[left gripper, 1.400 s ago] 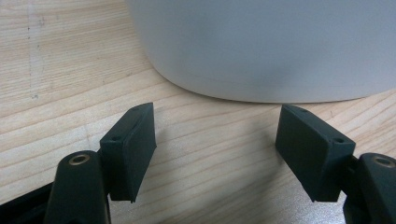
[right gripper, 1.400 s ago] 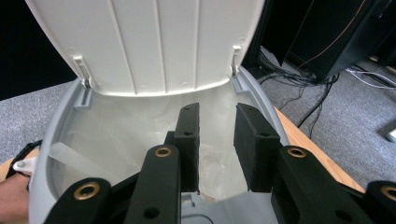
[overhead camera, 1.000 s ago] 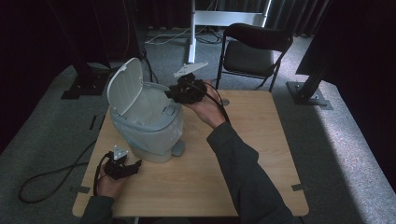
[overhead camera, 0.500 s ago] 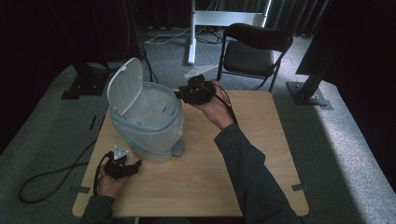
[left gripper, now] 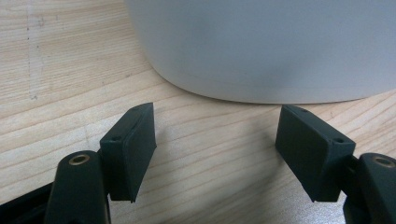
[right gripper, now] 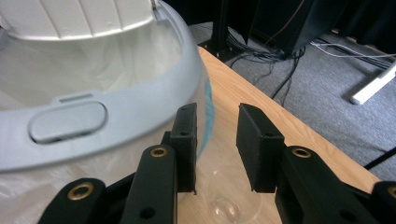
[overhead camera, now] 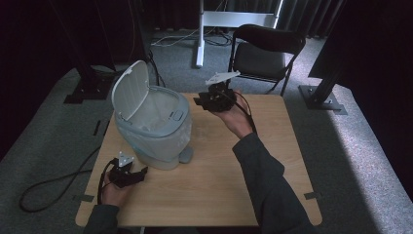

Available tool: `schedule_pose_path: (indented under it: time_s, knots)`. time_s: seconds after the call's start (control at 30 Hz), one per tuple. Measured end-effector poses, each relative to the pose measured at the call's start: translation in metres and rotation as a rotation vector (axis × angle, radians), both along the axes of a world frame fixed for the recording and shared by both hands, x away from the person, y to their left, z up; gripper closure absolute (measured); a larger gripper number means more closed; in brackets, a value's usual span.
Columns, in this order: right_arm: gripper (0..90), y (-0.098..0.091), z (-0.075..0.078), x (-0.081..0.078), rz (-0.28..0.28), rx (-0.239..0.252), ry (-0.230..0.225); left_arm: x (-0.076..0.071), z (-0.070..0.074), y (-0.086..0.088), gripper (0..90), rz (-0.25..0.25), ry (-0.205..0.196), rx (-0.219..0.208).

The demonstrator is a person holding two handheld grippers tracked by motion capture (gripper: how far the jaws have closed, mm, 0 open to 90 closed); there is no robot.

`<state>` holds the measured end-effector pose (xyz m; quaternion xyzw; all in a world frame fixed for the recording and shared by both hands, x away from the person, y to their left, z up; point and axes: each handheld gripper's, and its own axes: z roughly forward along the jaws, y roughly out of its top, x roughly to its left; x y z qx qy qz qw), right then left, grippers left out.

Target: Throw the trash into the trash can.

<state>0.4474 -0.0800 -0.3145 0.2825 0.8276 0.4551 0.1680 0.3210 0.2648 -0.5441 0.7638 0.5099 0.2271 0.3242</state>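
- One bin (overhead camera: 156,131) — pale grey, lined with a clear bag — stands on the wooden table (overhead camera: 272,161), toward its left edge and nearer the far side.
- One lid (overhead camera: 129,90), white, is tipped up and back at the bin's far-left rim, so the mouth is uncovered.
- One foot pedal (overhead camera: 185,155) sticks out at the bin's base on the near side.
- Two grippers, one in each hand.
- The left gripper (left gripper: 215,149) rests near the table's near-left corner, just beside the bin's base; its jaws stand wide apart with bare wood between them.
- The right gripper (right gripper: 217,140) is held above the far edge, right of the bin's rim; its jaws have just been opening, a narrow gap between them — nothing clamped.
- One folding chair (overhead camera: 265,51) stands beyond the table's far edge.
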Motion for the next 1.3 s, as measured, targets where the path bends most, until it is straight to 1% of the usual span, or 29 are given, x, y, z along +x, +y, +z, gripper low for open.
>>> schedule_pose_path:
  time_s: [0.27, 0.43, 0.5, 0.63, 0.83, 0.9, 1.1, 1.13, 1.3]
  knots:
    - [67.5, -0.010, -0.009, 0.003, -0.023, -0.004, 0.017, 0.000, 0.000, 0.000, 28.9, 0.002, 0.000, 0.000]
    - [67.3, -0.013, -0.019, 0.006, -0.036, -0.014, 0.033, 0.000, 0.000, 0.000, 28.9, 0.002, 0.000, 0.000]
    - [67.4, -0.013, -0.024, 0.006, -0.043, -0.014, 0.041, 0.000, 0.000, 0.000, 28.9, 0.002, 0.000, 0.000]
    - [67.3, -0.010, -0.035, 0.007, -0.039, -0.027, 0.052, 0.000, 0.000, 0.000, 28.9, 0.002, 0.000, 0.000]
    - [67.2, -0.008, -0.046, 0.007, -0.044, -0.032, 0.065, 0.000, 0.000, 0.000, 28.9, 0.002, 0.000, 0.000]
    - [66.8, -0.008, -0.047, 0.008, -0.046, -0.033, 0.066, 0.000, 0.000, 0.000, 28.9, 0.002, 0.000, 0.000]
    - [66.7, -0.008, -0.057, 0.011, -0.057, -0.037, 0.088, 0.000, 0.000, 0.000, 28.9, 0.002, 0.000, 0.000]
    - [66.7, -0.008, -0.060, 0.012, -0.058, -0.035, 0.094, 0.000, 0.000, 0.000, 28.9, 0.002, 0.000, 0.000]
    - [66.7, -0.007, -0.072, 0.016, -0.071, -0.057, 0.114, 0.000, 0.000, 0.000, 28.9, 0.001, 0.000, 0.000]
